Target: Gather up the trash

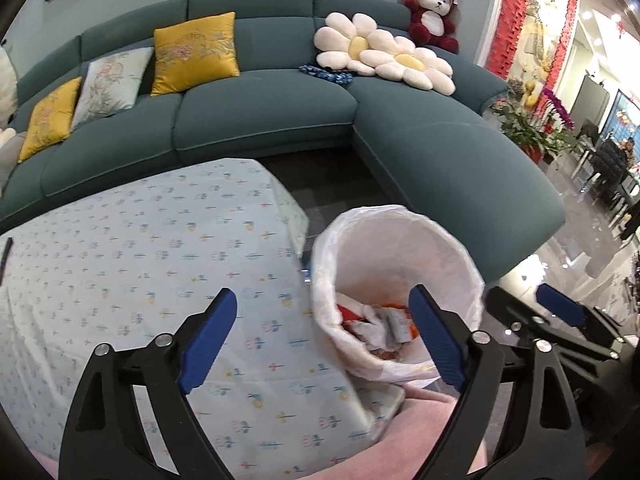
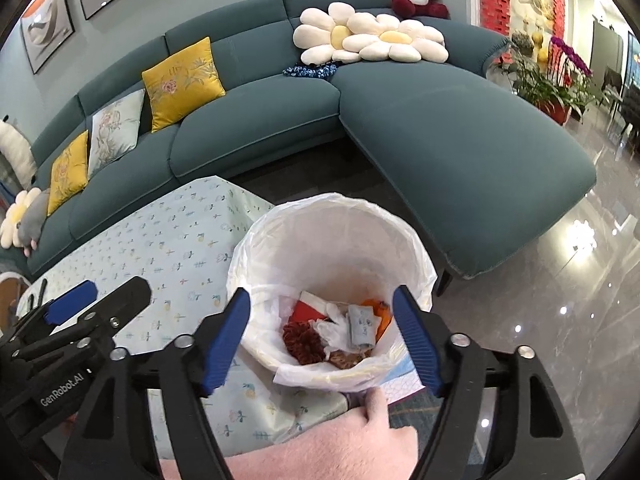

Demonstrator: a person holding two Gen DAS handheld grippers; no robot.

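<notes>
L wrist view: left gripper (image 1: 324, 336) was spread wide w/ nothing between the pads, hanging over the edge of the table (image 1: 120, 264) w/ its flowered cloth. Bin (image 1: 400, 280) stood on the floor just beside the table corner, liner (image 1: 448, 248) folded over the rim. Trash (image 1: 380, 324) lay at the bottom: paper scraps, something red/orange. Right gripper (image 1: 560, 312) showed at far right, beside the bin.

R wrist view: right gripper (image 2: 322, 332) was also spread, empty, aimed straight down into the bin (image 2: 332, 220). Inside lay crumpled white tissue (image 2: 334, 330), a grey wrapper (image 2: 362, 326), a red card (image 2: 308, 312), a dark-red fuzzy clump (image 2: 302, 340) and orange bits. Left gripper (image 2: 72, 304) sat over the table at left.

Handling, my read: all light, soft, crushable stuff; nothing fragile. Tissue and wrappers would collapse under the pads, so a pinch on a bunched fold should hold better than on a flat edge. Wrapper prob. slick. Liner was thin, floppy film, likely to tear or slip off the rim if snagged; best gathered at the folded rim.
</notes>
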